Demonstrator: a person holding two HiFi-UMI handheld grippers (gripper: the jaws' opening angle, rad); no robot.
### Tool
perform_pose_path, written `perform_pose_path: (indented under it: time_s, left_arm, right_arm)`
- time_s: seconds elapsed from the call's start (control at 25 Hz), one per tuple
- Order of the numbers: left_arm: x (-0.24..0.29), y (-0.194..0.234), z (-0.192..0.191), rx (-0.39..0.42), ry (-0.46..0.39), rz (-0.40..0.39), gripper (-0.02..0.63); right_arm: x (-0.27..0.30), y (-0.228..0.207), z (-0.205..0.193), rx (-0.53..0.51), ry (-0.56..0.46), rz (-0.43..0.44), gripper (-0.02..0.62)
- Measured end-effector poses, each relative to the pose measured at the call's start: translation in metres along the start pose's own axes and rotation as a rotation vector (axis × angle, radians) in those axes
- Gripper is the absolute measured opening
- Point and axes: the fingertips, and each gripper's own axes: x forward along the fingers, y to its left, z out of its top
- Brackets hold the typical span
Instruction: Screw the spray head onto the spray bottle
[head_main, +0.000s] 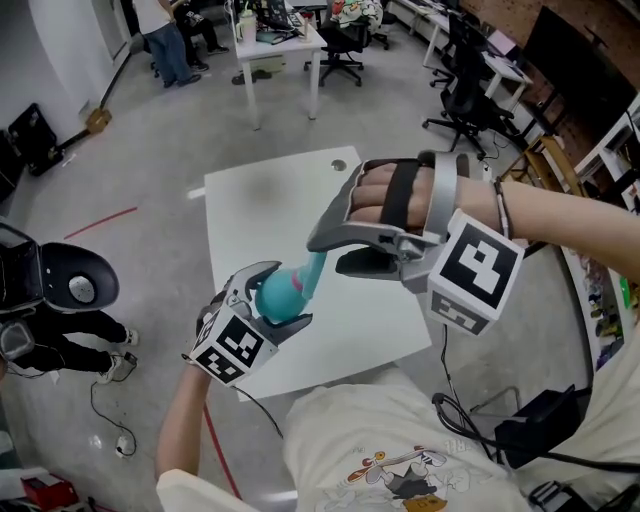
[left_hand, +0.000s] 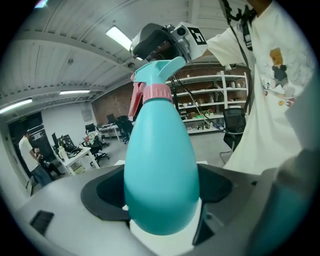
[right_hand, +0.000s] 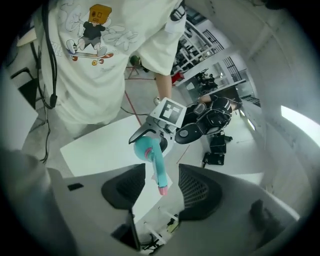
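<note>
Clamping the spray bottle (left_hand: 161, 165), left tool (head_main: 270, 298) holds its head (left_hand: 157, 75) inside the open right tool (right_hand: 162, 190)

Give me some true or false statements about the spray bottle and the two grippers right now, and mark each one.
1. The left gripper is clamped on the teal spray bottle. True.
2. The right gripper has its jaws shut tight. False: they stand apart, with the bottle's top end between them.
3. The bottle lies flat on the white table. False: it is held in the air above the table.
4. The spray head sits on the bottle's neck, above a pink collar. True.
</note>
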Motion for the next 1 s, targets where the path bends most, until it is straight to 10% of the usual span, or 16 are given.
perform_pose_path:
  time_s: [0.6,1.0]
  left_arm:
    - [0.022,-0.033,0.028,0.161,0.046,-0.136,0.414]
    - [0.026,-0.012,0.028,0.122,0.107,0.077,0.414]
  right_arm:
    - [0.024,0.066,0.014,-0.192,0.010,0.220,0.133]
    - [0.020,0.059,0.000,0.227,0.036,0.321,0.129]
